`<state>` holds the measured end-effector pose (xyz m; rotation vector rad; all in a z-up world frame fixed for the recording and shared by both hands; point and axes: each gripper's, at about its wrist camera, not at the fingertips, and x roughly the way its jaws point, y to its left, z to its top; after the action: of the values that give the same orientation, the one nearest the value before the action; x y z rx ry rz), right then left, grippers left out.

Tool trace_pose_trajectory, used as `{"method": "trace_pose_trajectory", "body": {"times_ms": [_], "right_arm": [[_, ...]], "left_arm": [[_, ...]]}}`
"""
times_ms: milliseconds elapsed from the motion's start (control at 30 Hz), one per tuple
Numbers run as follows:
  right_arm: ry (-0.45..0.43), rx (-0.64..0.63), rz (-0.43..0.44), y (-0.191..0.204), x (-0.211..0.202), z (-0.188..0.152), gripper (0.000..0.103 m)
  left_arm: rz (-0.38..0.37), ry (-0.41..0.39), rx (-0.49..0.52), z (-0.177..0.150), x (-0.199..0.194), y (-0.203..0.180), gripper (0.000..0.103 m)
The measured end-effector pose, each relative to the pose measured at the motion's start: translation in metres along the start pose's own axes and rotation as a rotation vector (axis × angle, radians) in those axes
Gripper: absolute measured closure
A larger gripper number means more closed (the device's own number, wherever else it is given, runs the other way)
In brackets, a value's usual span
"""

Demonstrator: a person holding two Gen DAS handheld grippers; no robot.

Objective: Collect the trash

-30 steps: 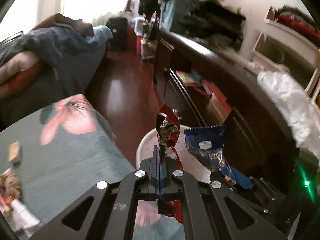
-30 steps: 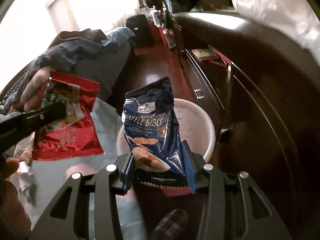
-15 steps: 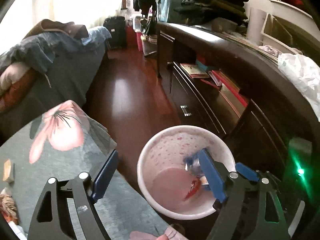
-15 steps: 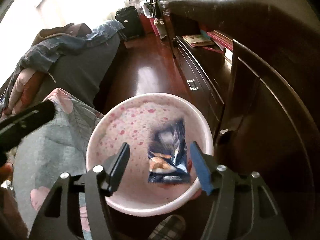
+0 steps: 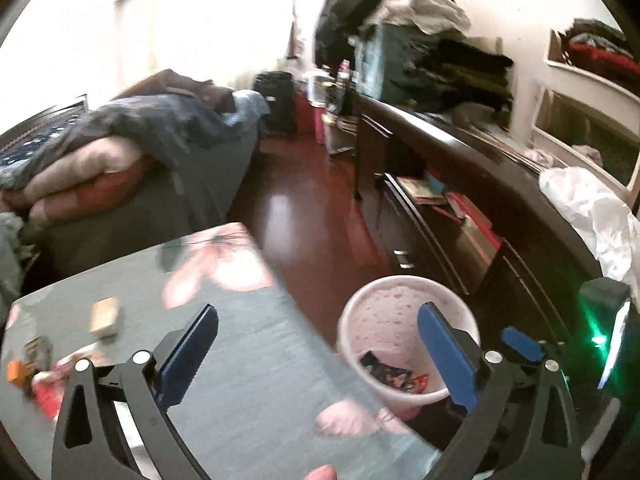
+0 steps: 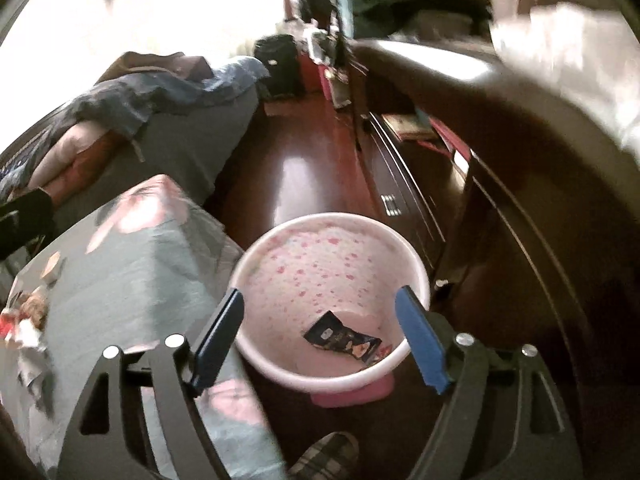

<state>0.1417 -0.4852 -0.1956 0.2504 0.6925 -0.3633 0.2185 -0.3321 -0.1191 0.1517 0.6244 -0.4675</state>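
Note:
A pink speckled trash bin (image 6: pixel 280 240) stands on the floor beside the table; it also shows in the left wrist view (image 5: pixel 384 292). A dark blue biscuit packet (image 6: pixel 342 338) lies at its bottom, with a bit of red wrapper (image 6: pixel 386 350) beside it; both show in the left wrist view (image 5: pixel 386 372). My right gripper (image 6: pixel 320 336) is open and empty above the bin. My left gripper (image 5: pixel 316 348) is open and empty over the table's edge. More trash (image 5: pixel 36 376) lies at the table's left, seen also in the right wrist view (image 6: pixel 24 320).
The table has a grey floral cloth (image 5: pixel 240 360). A small tan block (image 5: pixel 104 314) lies on it. A dark wooden dresser (image 5: pixel 480 208) runs along the right. A bed with heaped bedding (image 5: pixel 120 152) is at the left. A slippered foot (image 6: pixel 328 456) is below the bin.
Both grippers opened and dropped their wrappers into the bin. Since then the left gripper has swung left over the table, and the right gripper has risen above the bin.

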Motion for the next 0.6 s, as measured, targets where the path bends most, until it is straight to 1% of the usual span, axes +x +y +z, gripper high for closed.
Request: {"method": "trace_pose_trajectory", "body": {"times_ms": [67,167,333,467,600], "right_arm": [[-0.014,-0.024,0.004,0.012,-0.015,-0.001,0.018],[-0.040,-0.071,0.036,0.036,-0.041,-0.005,0.015],[-0.064,-0.134,0.136,0.078,-0.079,-0.017,0.012],[-0.064,-0.185,0.196,0.113,-0.096,-0.026,0.011],[-0.045,-0.235,0.235,0.146,-0.098,-0.035,0.011]], "left_arm": [[0.029,-0.004,-0.012,-0.005,-0.015,0.014,0.004],[0.076,-0.008,-0.052,-0.014,-0.036,0.040,0.004],[0.176,0.007,-0.145,-0.033,-0.063,0.097,0.004],[0.266,0.034,-0.245,-0.050,-0.073,0.149,0.004],[0.335,0.085,-0.332,-0.069,-0.061,0.189,0.004]]}}
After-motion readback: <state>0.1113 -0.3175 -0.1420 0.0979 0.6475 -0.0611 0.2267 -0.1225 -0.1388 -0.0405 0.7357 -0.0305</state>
